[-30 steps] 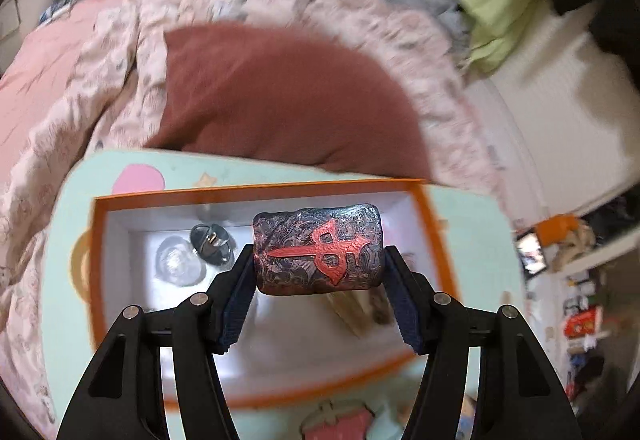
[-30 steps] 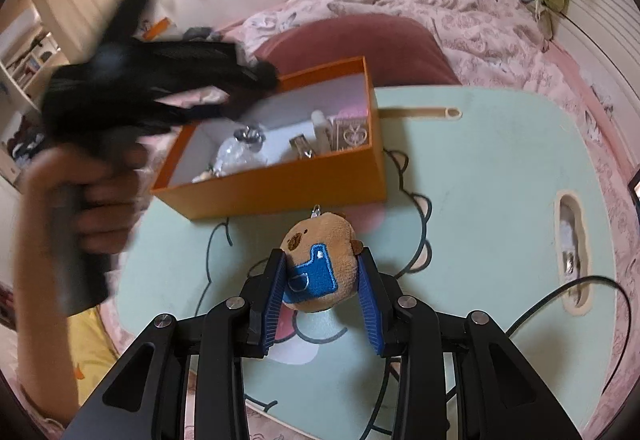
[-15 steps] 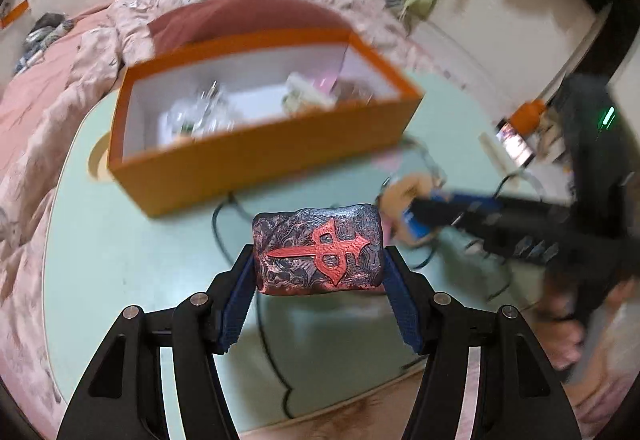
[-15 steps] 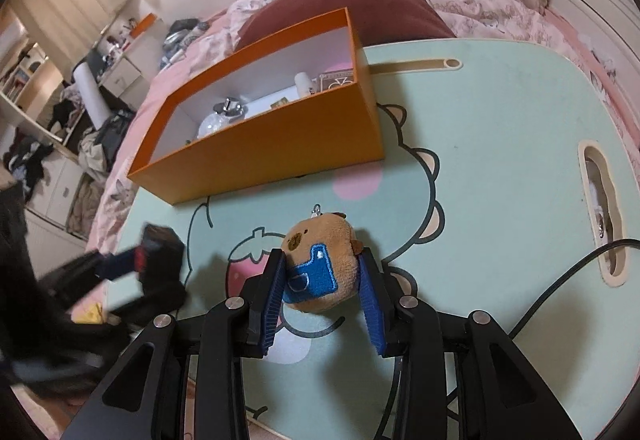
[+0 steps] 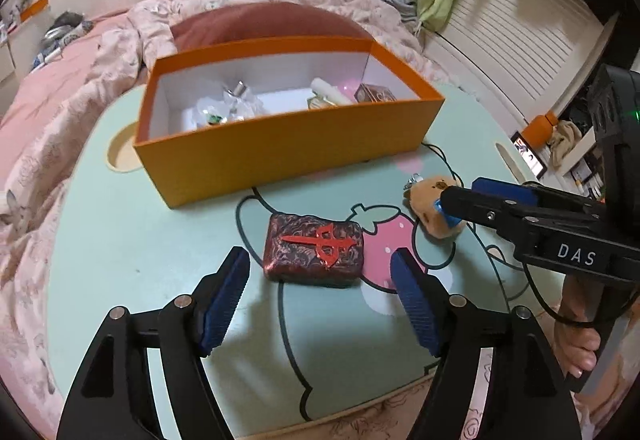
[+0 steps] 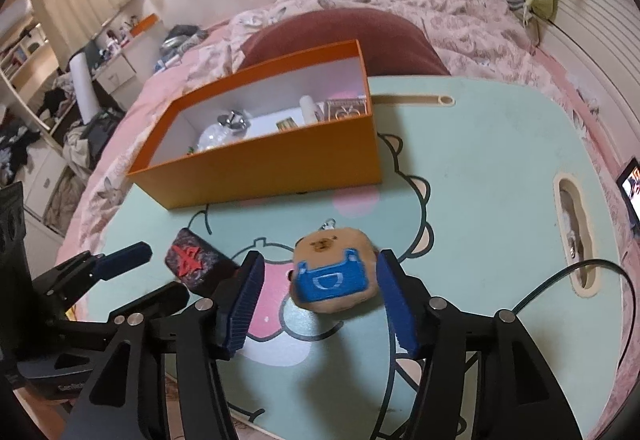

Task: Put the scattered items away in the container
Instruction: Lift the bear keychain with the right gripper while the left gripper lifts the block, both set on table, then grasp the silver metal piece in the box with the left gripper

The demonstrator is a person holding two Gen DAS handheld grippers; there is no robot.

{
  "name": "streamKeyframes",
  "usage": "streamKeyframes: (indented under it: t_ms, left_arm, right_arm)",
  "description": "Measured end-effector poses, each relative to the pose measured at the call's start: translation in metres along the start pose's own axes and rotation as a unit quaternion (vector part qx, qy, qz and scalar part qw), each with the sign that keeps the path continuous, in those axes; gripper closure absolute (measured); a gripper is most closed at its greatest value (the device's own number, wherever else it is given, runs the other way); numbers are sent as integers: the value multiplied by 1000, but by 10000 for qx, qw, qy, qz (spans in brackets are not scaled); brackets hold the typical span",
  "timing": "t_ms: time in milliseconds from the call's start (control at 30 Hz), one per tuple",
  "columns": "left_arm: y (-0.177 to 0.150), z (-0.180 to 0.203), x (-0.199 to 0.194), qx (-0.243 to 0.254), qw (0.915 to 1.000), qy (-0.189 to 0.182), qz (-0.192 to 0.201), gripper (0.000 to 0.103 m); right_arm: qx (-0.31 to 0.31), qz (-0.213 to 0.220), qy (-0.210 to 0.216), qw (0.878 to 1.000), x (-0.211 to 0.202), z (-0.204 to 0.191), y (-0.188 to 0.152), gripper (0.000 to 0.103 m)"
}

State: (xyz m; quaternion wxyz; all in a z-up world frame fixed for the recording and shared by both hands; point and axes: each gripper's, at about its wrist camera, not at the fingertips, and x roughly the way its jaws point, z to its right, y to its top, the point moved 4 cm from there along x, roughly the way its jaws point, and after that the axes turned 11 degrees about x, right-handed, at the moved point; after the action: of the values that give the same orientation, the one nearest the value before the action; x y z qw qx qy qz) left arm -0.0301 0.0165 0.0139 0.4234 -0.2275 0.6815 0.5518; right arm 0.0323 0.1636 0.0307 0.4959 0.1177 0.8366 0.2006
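Observation:
A dark red block with a red symbol (image 5: 314,254) lies flat on the mint-green lap table (image 5: 140,240). My left gripper (image 5: 318,264) straddles it with its jaws opening, and both pads are clear of the block. A brown plush keychain with a blue patch (image 6: 332,276) rests on the table between the pads of my right gripper (image 6: 320,260). Those jaws are opening too, with gaps on both sides. The orange box (image 5: 288,143) stands just behind both items. In the right wrist view the block (image 6: 192,260) sits by the left gripper (image 6: 160,272).
Inside the orange box (image 6: 260,167) lie a glass bottle (image 5: 236,99), a white tube and a small brown carton. A maroon pillow (image 5: 264,23) and a pink quilt lie behind it. A black cable (image 6: 580,272) runs by the table's slot at the right.
The left gripper came away from above the box and down to the table, then opened and left the block lying there. The right gripper's jaws opened off the plush.

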Motion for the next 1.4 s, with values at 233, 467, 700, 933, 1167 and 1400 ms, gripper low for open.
streamKeyframes:
  t_ms: [233, 467, 700, 933, 1167, 1400]
  left_arm:
    - [6, -12, -8, -92, 9999, 63, -15, 30]
    - [48, -56, -22, -488, 9986, 203, -51, 30]
    - [101, -94, 3, -818, 9955, 136, -468, 30]
    - [123, -99, 64, -738, 9914, 465, -977, 40]
    - [123, -112, 112, -893, 9844, 710, -1340, 61]
    - [123, -109, 131, -710, 9809, 950, -1541, 74]
  right_arm:
    - [3, 34, 13, 10000, -7, -3, 8, 45]
    - [-87, 67, 123, 9999, -20, -15, 41, 45]
    - [-95, -220, 330, 9992, -13, -37, 91, 57]
    - [211, -513, 230, 9982, 15, -36, 114, 62]
    - [363, -438, 242, 9981, 10, -21, 110, 62]
    - [449, -346, 173, 9982, 6, -10, 111, 62]
